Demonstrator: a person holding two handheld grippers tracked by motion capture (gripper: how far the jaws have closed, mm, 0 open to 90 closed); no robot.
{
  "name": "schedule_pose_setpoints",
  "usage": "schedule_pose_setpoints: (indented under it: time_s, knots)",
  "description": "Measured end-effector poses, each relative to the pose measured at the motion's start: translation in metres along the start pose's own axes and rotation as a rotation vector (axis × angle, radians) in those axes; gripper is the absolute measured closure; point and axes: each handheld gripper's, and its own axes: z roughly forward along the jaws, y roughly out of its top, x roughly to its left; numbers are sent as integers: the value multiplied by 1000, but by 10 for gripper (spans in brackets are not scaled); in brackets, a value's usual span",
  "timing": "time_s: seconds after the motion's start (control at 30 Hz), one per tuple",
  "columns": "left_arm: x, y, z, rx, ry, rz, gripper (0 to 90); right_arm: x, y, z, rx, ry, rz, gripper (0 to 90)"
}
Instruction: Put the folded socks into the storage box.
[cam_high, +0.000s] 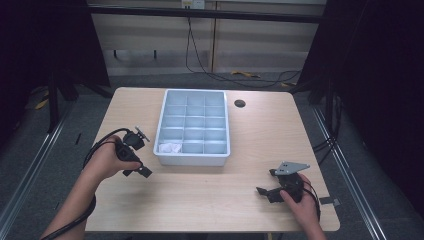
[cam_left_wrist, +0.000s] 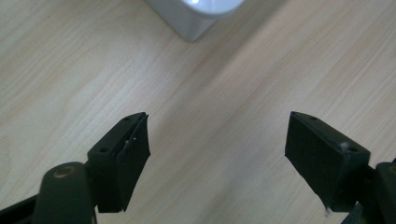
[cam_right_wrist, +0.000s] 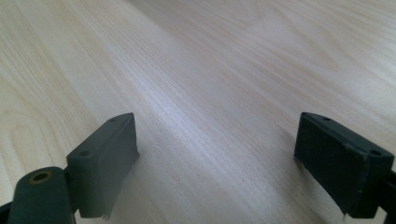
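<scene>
1. Left claw (cam_high: 142, 171) is sitting low over the wooden table (cam_high: 200, 200), jaws spread wide w/ nothing between them. In the left gripper view just bare wood is lying between the two black pads (cam_left_wrist: 133, 154).

2. Right claw (cam_high: 264, 191) is also spread wide and holding nothing. It is hanging close over the table near the person's edge, pointing toward the left claw.

3. Nearest thing to the left claw is the pale blue plastic tray w/ dividers (cam_high: 192, 159). Its front corner is sitting just ahead of that claw, to the claw's right. In the left gripper view the corner (cam_left_wrist: 196, 23) is poking in at the top, past the jaw tips, not touching them.

4. A white crumpled bit, maybe paper or cloth (cam_high: 170, 147), is lying in the tray's front left box, the box closest to the left claw. Can't tell which it is.

5. How it will prob. handle: very light and soft, squishing when pinched. Not breakable, not slippery. It could catch on a divider.

6. Where to grab: come down from above into that box and pinch the top of the crumple in the middle.

7. The tray looks stiff and light, w/ smooth walls, so it may slide if bumped. The right claw is well apart from it.
</scene>
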Motion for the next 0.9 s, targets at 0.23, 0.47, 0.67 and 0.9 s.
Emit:
schedule_pose_setpoints:
  time_s: [0.23, 0.47, 0.67, 0.9]
  knots:
    - [3, -9, 5, -29, 7, 17, 198, 0, 0, 0, -1, -1, 0, 125]
    - [3, -18, 12, -29, 1, 42, 194, 0, 0, 0, -1, -3, 1, 125]
    - [2, -25, 16, -23, 4, 50, 194, 0, 0, 0, -1, -3, 1, 125]
    - [3, -33, 18, -46, -3, 40, 194, 0, 0, 0, -1, -3, 0, 125]
